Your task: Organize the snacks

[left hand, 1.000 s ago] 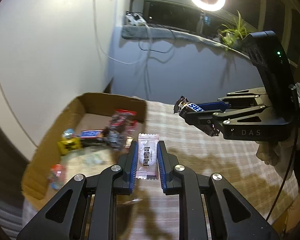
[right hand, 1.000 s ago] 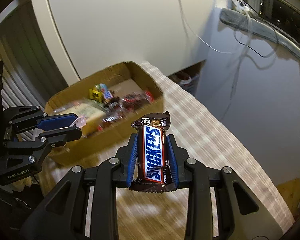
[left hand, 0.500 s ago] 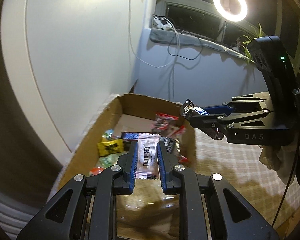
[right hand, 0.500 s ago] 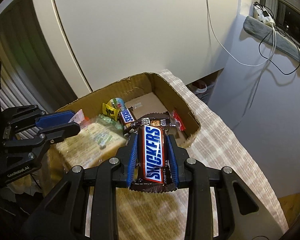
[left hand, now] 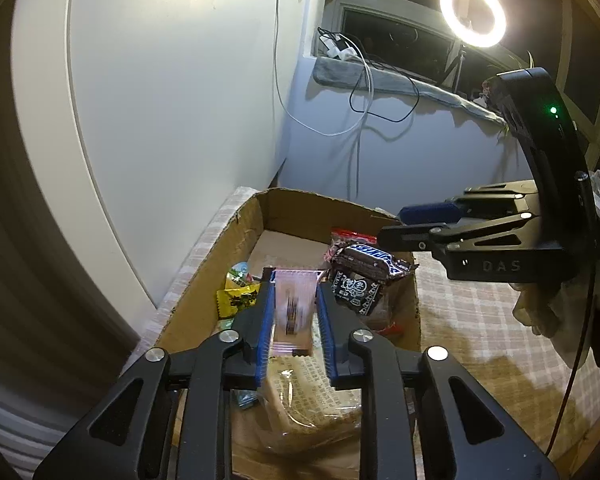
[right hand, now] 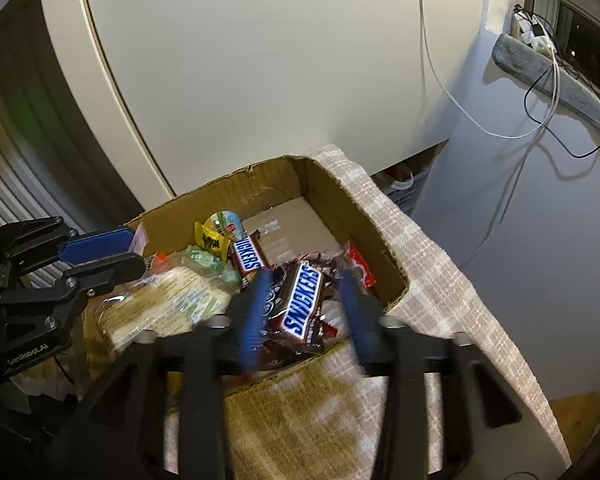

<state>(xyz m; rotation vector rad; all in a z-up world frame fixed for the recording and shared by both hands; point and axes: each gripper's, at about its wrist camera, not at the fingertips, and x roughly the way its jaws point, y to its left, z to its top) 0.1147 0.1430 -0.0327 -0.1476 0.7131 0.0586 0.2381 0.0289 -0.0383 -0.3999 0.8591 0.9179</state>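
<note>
A: Left wrist view first. What sits between the left gripper (left hand: 294, 322)?

B: A small pale pink sachet with dark print (left hand: 293, 312), blurred, long axis running away along the fingers. The jaws are opening, and I see a slim gap on either side of it, so I judge it is coming free. It hangs above the brown cardboard box (left hand: 204, 292), over the clear-wrapped bread pack (left hand: 308, 396).

A: And the other tool there?

B: The right gripper (left hand: 404, 224) reaches in from the right above the box's far wall, nothing between its 2 fingers in this view.

A: Right wrist view?

B: The right gripper's jaws are opening wide; its blue pads (right hand: 256, 308) stand clear of the brown Snickers bar (right hand: 302, 300), which lies tilted between them on the wrappers in the box's near corner. A second Snickers bar (right hand: 247, 254) lies further in, and the checked cloth (right hand: 420, 264) covers the bench.

A: What matters for the next move?

B: Both snacks are straight below their fingers, so each hand probably only needs to lift away.
</note>
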